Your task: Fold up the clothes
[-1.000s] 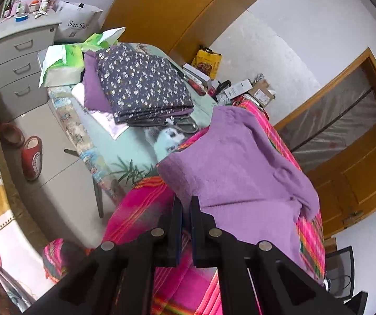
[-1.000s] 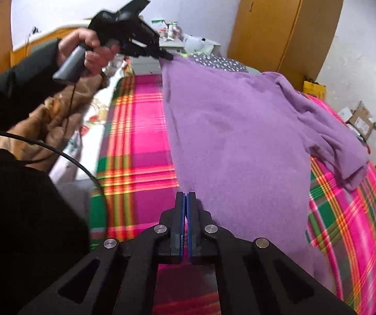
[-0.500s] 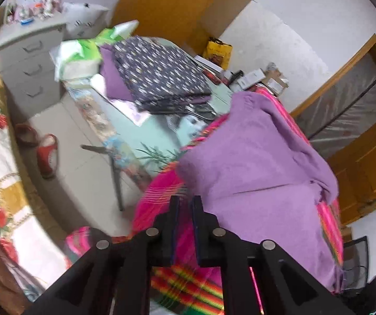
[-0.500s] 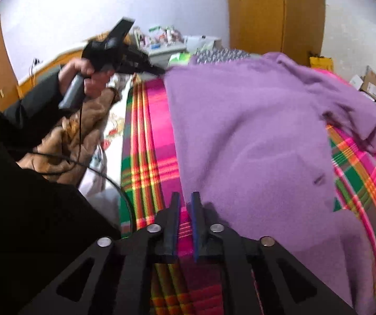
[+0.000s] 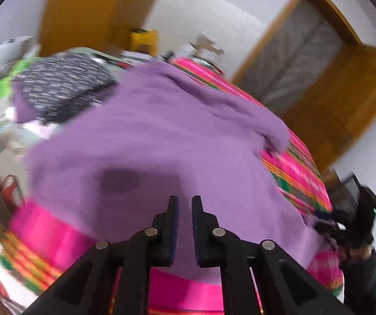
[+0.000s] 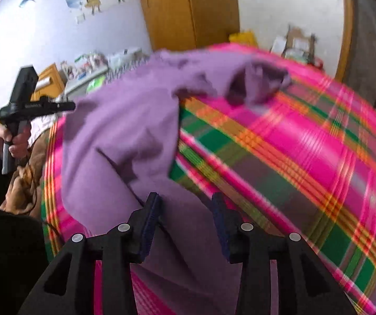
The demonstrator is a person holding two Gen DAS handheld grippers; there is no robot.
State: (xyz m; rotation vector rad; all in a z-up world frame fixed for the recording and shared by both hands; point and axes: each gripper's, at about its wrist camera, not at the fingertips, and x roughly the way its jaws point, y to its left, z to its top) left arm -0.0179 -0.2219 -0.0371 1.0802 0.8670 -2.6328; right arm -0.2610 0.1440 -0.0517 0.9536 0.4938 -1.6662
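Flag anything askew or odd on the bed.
The purple top lies crooked across the plaid cover. Its far sleeve is bunched and curled over instead of flat, and a crease runs across the near part. Nothing looks spilled or torn.

left wrist: close, facing sweater [image 5: 161,136] | right wrist: close | shared: sweater, bedspread [image 6: 280,157]
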